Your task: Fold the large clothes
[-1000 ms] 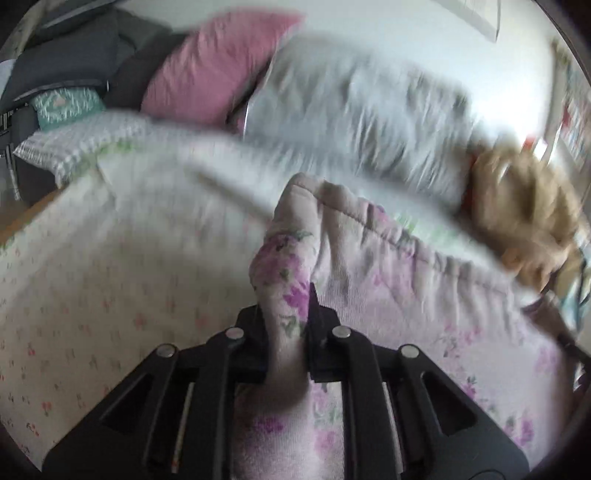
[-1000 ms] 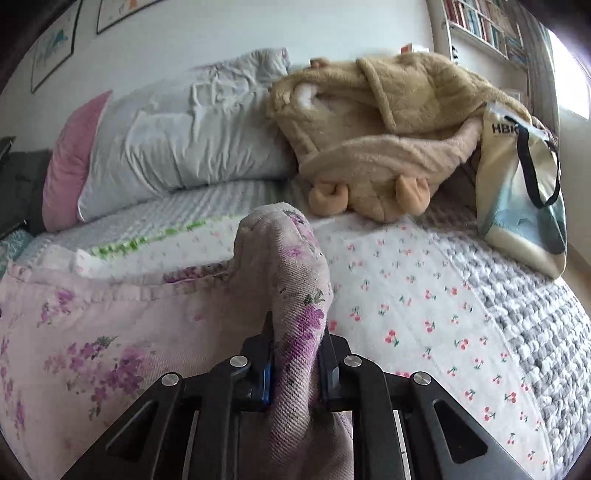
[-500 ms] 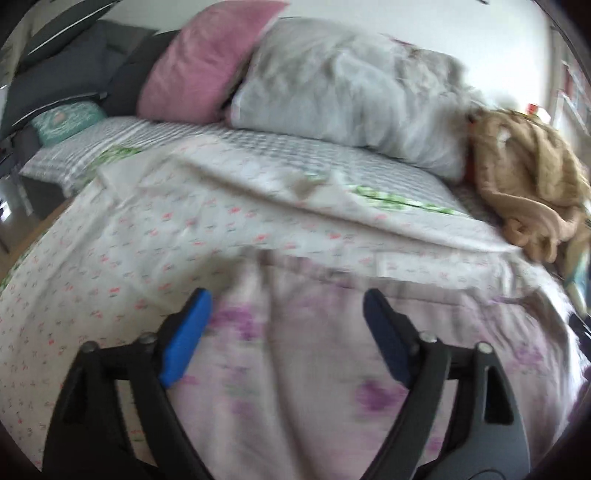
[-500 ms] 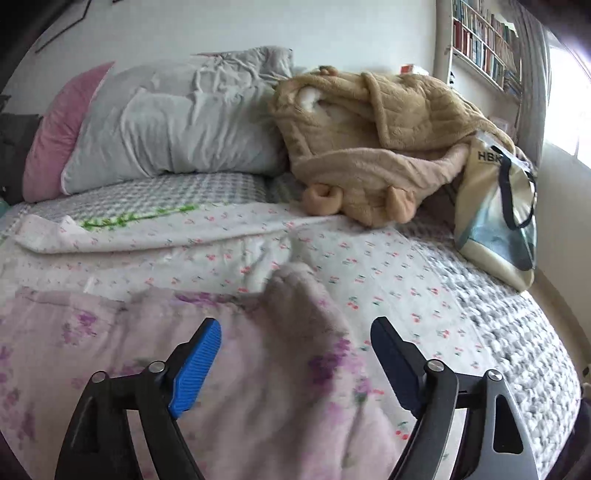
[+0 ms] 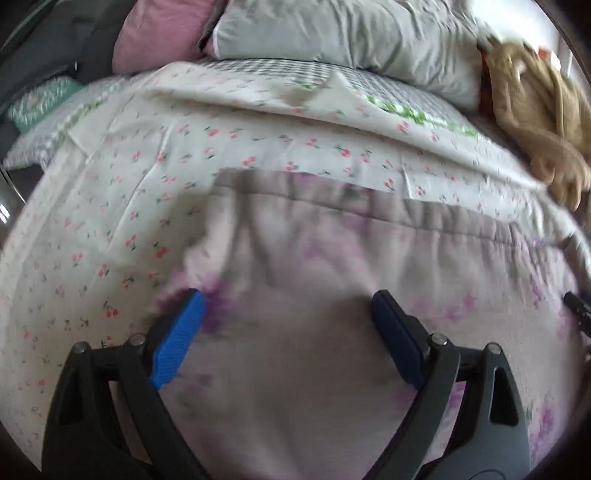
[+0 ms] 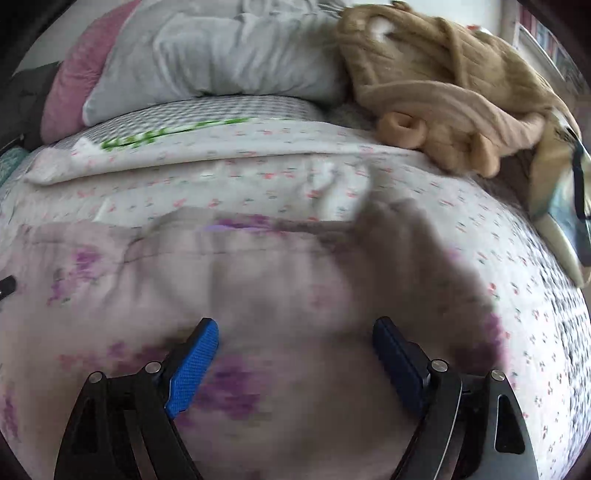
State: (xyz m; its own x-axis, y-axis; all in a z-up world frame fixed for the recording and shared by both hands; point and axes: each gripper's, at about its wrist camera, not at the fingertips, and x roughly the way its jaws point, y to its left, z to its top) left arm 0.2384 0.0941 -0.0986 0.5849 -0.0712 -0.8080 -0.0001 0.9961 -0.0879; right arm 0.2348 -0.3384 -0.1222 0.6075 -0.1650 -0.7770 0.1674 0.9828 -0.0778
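A pale pink garment with purple flowers point(image 5: 332, 266) lies spread on the bed, its gathered far edge running across both views; it also shows in the right wrist view point(image 6: 258, 280). My left gripper point(image 5: 288, 306) is open and empty, hovering close over the garment's left part. My right gripper point(image 6: 295, 332) is open and empty over its right part, where the cloth point(image 6: 424, 236) is blurred. Both views are motion-blurred.
The bed has a white cherry-print cover point(image 5: 147, 166). At its head lie a grey pillow point(image 5: 351, 33), a pink pillow point(image 5: 159, 33) and a tan fleece garment point(image 6: 443, 85). A tote bag point(image 6: 565, 206) sits at the right edge.
Both grippers were shut on raised folds of the pink garment a second ago. They have opened and let go, and the garment has dropped onto the bed; both now sit lower over it.
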